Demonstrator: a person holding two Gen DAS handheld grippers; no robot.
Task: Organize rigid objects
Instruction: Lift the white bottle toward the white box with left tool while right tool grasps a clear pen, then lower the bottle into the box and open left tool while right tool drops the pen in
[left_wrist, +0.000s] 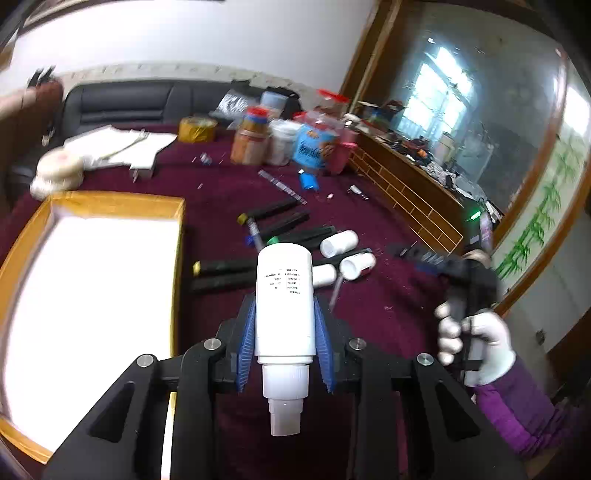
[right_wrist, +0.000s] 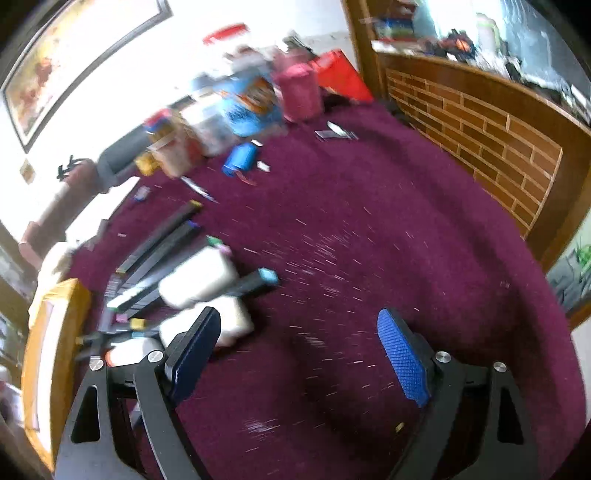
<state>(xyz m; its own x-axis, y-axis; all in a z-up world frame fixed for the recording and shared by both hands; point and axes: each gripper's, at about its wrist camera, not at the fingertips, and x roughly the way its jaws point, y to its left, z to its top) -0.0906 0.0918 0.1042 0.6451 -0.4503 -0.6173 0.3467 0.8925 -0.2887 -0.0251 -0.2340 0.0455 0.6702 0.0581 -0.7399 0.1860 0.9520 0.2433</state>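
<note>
My left gripper (left_wrist: 285, 317) is shut on a tall white bottle (left_wrist: 285, 299), its cap end towards the camera, held above the maroon table. Beyond it lie three small white bottles (left_wrist: 339, 243) among several black marker pens (left_wrist: 284, 223). To the left stands a yellow-rimmed box (left_wrist: 110, 205) with a white inside. My right gripper (right_wrist: 299, 332) is open and empty over bare maroon cloth; the view is blurred. White bottles (right_wrist: 197, 280) and black markers (right_wrist: 162, 236) lie to its left. The right gripper also shows in the left wrist view (left_wrist: 469, 273), held by a white-gloved hand.
Jars, a blue snack bag (left_wrist: 314, 146) and a pink container (right_wrist: 297, 92) crowd the table's far side. A blue cylinder (right_wrist: 240, 157) lies loose near them. A wooden brick-patterned cabinet (right_wrist: 480, 140) borders the table's right edge. White papers (left_wrist: 122, 144) lie at the far left.
</note>
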